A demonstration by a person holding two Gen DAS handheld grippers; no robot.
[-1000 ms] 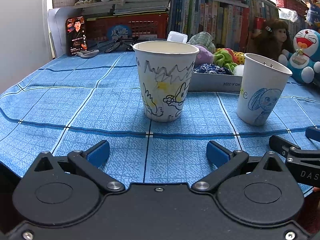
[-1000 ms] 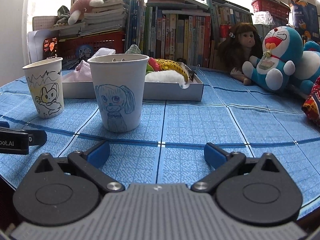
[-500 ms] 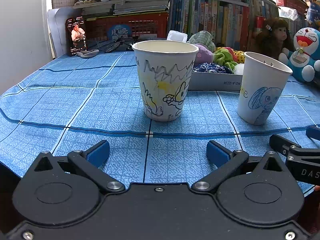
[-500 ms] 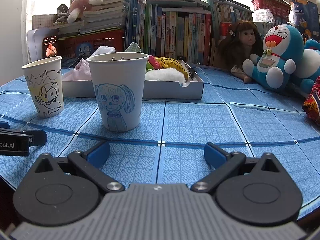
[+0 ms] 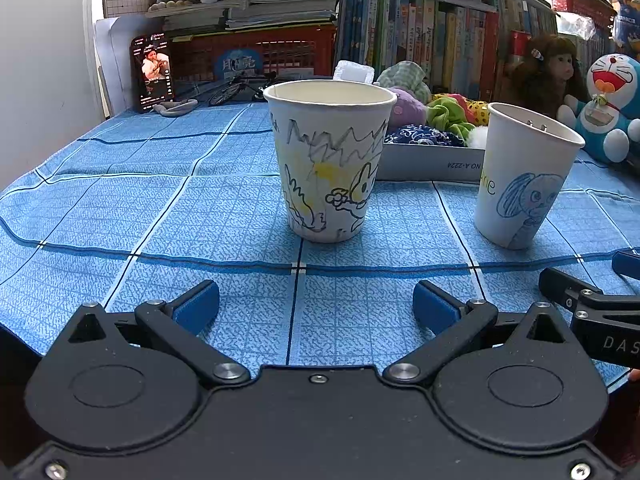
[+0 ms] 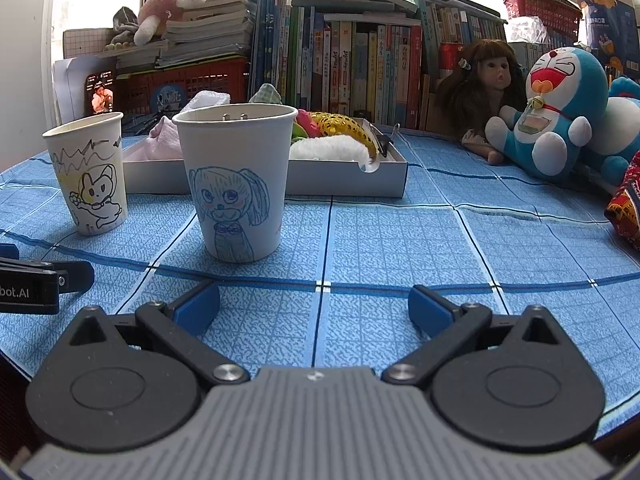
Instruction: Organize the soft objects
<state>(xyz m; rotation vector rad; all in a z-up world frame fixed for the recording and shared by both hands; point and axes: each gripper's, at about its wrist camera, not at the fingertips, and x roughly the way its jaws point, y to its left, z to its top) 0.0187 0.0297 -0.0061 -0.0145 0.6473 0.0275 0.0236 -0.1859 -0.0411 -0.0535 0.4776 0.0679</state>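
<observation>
A blue checked tablecloth (image 5: 224, 216) spreads beneath both grippers. Beyond the two cups, a shallow white cardboard tray (image 6: 344, 174) holds the soft fabric pieces (image 5: 448, 118). Ahead of the left gripper (image 5: 316, 304), its fingers spread and empty, stands a white paper cup with a yellow rabbit drawing (image 5: 330, 160). The right gripper (image 6: 316, 308), likewise spread, faces a white paper cup with a blue girl drawing (image 6: 236, 182).
</observation>
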